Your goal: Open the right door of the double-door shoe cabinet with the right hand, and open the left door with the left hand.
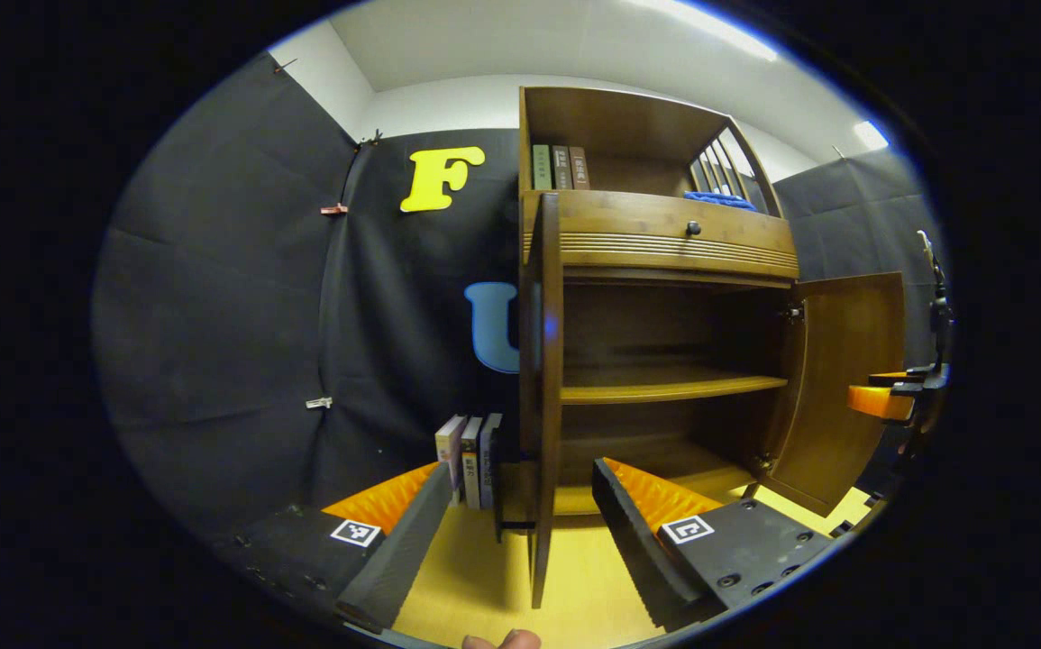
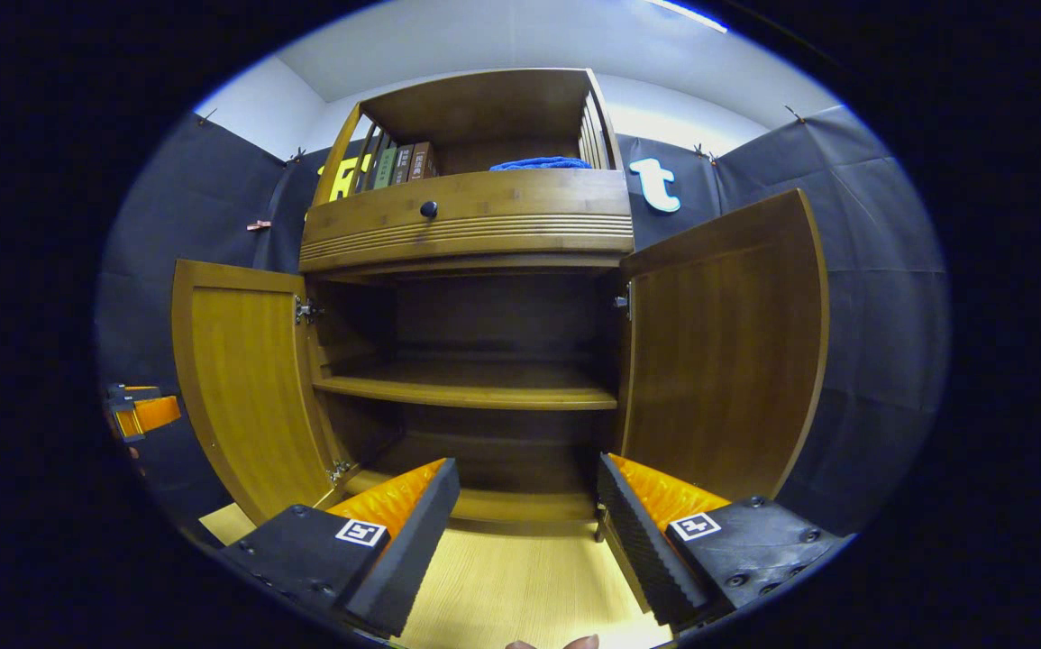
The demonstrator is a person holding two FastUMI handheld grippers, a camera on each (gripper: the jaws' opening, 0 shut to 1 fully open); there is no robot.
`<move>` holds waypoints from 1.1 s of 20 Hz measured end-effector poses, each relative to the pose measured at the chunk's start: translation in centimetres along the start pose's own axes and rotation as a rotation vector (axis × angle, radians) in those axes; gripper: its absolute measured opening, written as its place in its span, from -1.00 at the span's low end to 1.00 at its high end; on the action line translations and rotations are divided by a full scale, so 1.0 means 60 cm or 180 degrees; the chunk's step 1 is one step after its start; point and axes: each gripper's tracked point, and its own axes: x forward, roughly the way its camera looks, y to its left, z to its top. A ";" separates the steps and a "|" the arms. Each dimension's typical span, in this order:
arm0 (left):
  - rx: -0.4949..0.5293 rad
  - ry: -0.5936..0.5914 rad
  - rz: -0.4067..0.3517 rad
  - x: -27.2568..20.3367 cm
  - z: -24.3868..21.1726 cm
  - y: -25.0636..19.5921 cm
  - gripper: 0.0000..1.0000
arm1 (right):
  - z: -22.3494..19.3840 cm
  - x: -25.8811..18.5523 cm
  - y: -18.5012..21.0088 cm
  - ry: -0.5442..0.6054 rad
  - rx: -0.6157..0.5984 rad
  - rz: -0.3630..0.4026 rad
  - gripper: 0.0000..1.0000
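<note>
The shoe cabinet (image 2: pixel 475 234) stands at the far side of the yellow wooden floor (image 2: pixel 520 586) with both lower doors swung open; in the right gripper view the left door (image 2: pixel 245 388) hangs out to the left and the right door (image 2: pixel 723 347) to the right, baring a dark interior with one shelf (image 2: pixel 470 388) across it; the right gripper (image 2: pixel 525 518) sits near the opening with its fingers apart, gripping nothing; in the left gripper view the left gripper (image 1: pixel 520 523) has its fingers apart on either side of the left door's edge (image 1: pixel 545 397), apart from the wood; the drawer knob (image 2: pixel 429 209) sits above the doors; books (image 2: pixel 398 164) and a blue cloth (image 2: pixel 540 163) rest on the top shelf; more books (image 1: pixel 469 460) stand on the floor left of the cabinet.
</note>
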 end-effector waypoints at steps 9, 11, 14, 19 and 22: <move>0.0063 -0.0066 -0.0076 0.032 0.006 -0.067 0.96 | 0.009 0.007 -0.008 -0.0151 -0.0168 -0.0071 1.00; 0.0013 -0.0096 -0.0097 0.028 0.012 -0.080 0.96 | 0.008 0.010 -0.006 -0.0150 -0.0167 -0.0047 0.96; -0.0012 -0.0096 -0.0231 0.025 0.012 -0.117 0.93 | 0.006 0.012 -0.003 -0.0137 -0.0211 0.0005 0.96; 0.0119 -0.0048 -0.0305 0.031 0.004 -0.157 0.94 | 0.002 0.009 0.002 -0.0117 -0.0171 0.0003 0.96; 0.0106 -0.0014 -0.0371 0.035 0.001 -0.176 0.92 | 0.001 0.010 0.001 -0.0127 -0.0191 -0.0011 0.96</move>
